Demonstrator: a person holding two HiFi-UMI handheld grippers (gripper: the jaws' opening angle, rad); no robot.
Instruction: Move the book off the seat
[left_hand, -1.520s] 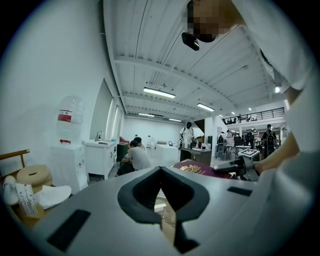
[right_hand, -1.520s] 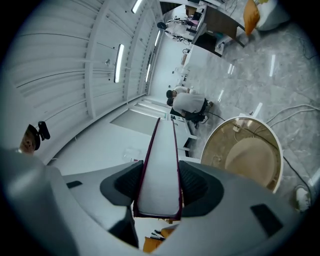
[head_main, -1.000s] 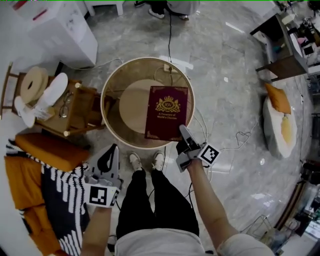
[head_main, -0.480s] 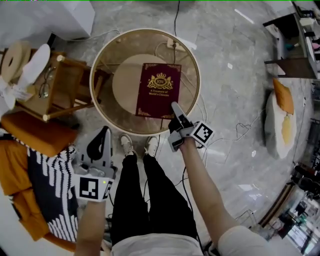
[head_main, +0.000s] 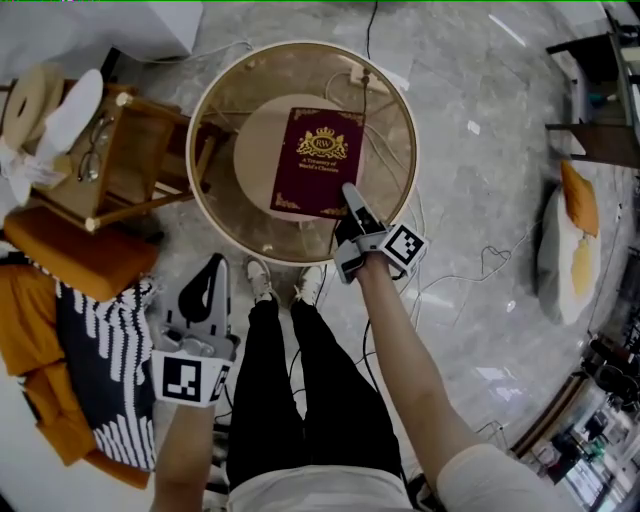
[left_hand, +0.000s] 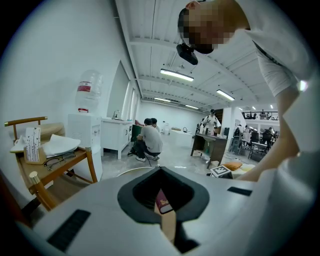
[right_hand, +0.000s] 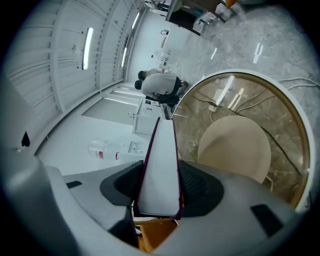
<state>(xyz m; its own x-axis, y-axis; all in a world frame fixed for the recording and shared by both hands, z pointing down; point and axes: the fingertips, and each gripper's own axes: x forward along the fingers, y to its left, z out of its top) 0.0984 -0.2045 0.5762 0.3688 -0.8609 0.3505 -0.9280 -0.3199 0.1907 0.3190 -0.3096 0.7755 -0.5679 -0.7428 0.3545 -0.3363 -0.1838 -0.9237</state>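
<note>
Far left: wooden chair (head_main: 150, 140), seat taken up by glasses and white bits, no book on it. Left gripper (head_main: 212, 265) hangs low beside the person's legs, jaws together, nothing in them; parked out of the way since one gripper is enough here. Centre: round glass table (head_main: 385, 120). The maroon book (head_main: 320, 160) lies flat over it, cover up, well apart from the chair. Can't tell if it touches the glass. Right gripper (head_main: 350, 200) is clamped on the book's near edge, white page block pinched between the jaws, gripped at the edge so the book stays level. Judgement: book is already off the seat, set-down and release remain. Far right: orange cushion (head_main: 580, 195) on the floor, not involved.
</note>
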